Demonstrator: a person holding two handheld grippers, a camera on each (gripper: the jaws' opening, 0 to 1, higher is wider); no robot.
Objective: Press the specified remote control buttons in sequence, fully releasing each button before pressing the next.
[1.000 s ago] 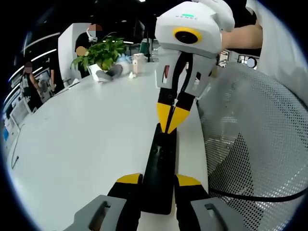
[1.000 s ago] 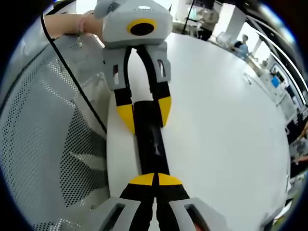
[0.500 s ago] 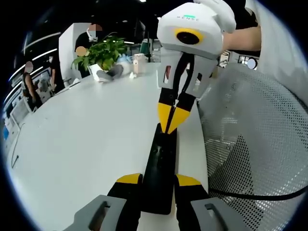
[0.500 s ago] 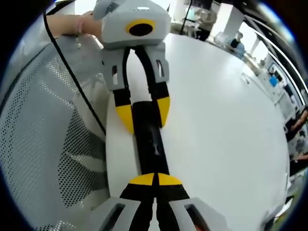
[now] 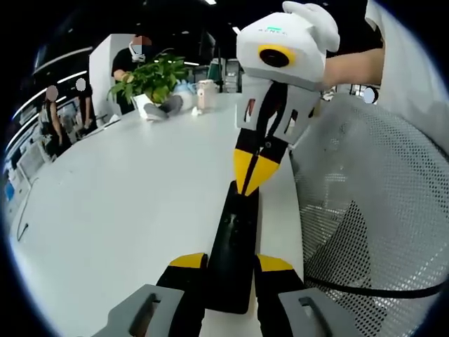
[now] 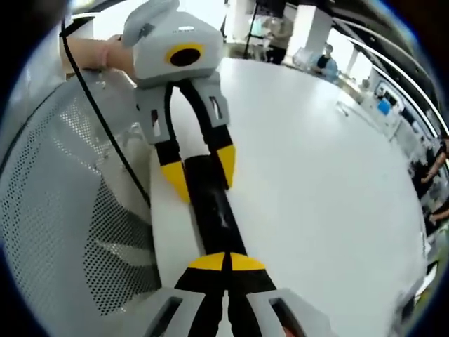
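Observation:
A long black remote control (image 5: 235, 225) lies lengthwise near the edge of the white table (image 5: 126, 196). My left gripper (image 5: 231, 263) is shut on its near end, a yellow-tipped jaw on each side. My right gripper (image 5: 251, 175) comes down from above with its jaws shut, and their yellow tips meet the remote's far end; I cannot tell whether a button is held down. In the right gripper view, the right gripper (image 6: 226, 262) stands shut over the remote control (image 6: 214, 207), and the left gripper (image 6: 200, 172) clasps the other end.
A grey mesh chair (image 5: 372, 210) stands right beside the table edge, with a black cable (image 5: 365, 288) running across it. A potted plant (image 5: 151, 81) and small items sit at the table's far end. People (image 5: 52, 112) stand beyond it.
The right gripper's body has tilted a little up and away while its shut tips stay at the remote's far end. The left gripper keeps its hold on the remote.

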